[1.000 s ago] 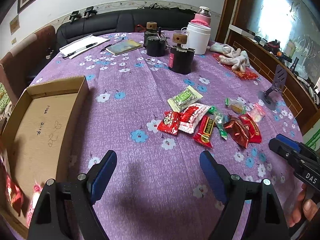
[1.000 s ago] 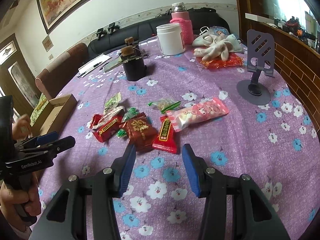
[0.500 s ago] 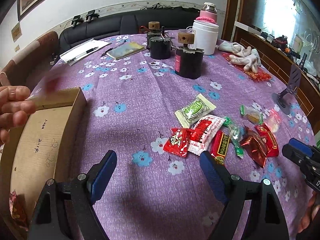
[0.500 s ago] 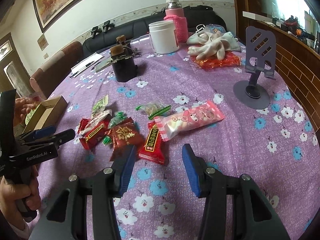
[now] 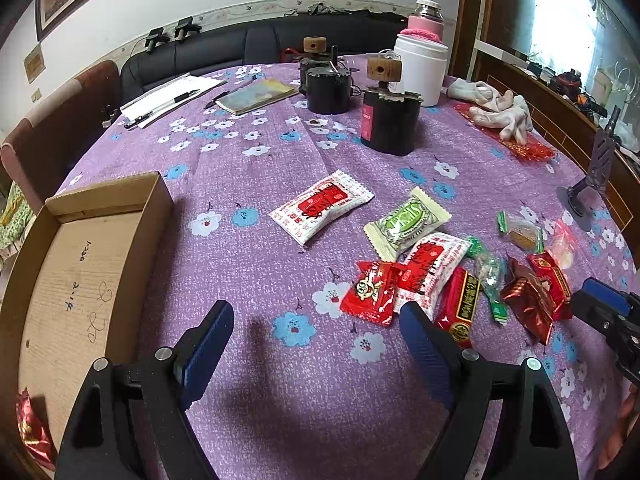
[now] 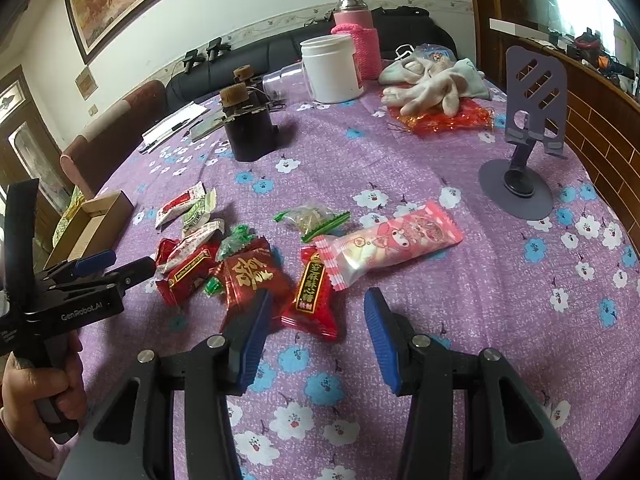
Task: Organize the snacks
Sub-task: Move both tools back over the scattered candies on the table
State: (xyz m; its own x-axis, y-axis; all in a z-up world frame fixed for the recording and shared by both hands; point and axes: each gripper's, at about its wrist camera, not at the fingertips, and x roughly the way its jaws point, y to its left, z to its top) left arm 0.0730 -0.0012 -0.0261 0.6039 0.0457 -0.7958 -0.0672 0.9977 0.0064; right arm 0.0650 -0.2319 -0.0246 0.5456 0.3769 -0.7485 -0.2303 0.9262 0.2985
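Over the purple tablecloth (image 5: 240,272), both the left gripper (image 5: 316,330) and right gripper (image 6: 316,312) hang spread and empty (between picks); next, probably closing on a red packet (image 6: 314,296) for the cardboard box (image 5: 156,216).

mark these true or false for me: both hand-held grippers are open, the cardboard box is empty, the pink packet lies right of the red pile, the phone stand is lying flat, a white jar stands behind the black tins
1. Both the left hand-held gripper and right hand-held gripper are open. True.
2. The cardboard box is empty. False: a red wrapper lies in its near corner.
3. The pink packet lies right of the red snack pile. True.
4. The phone stand lies flat. False: it stands upright on its round base.
5. A white jar stands behind the black tins. True.
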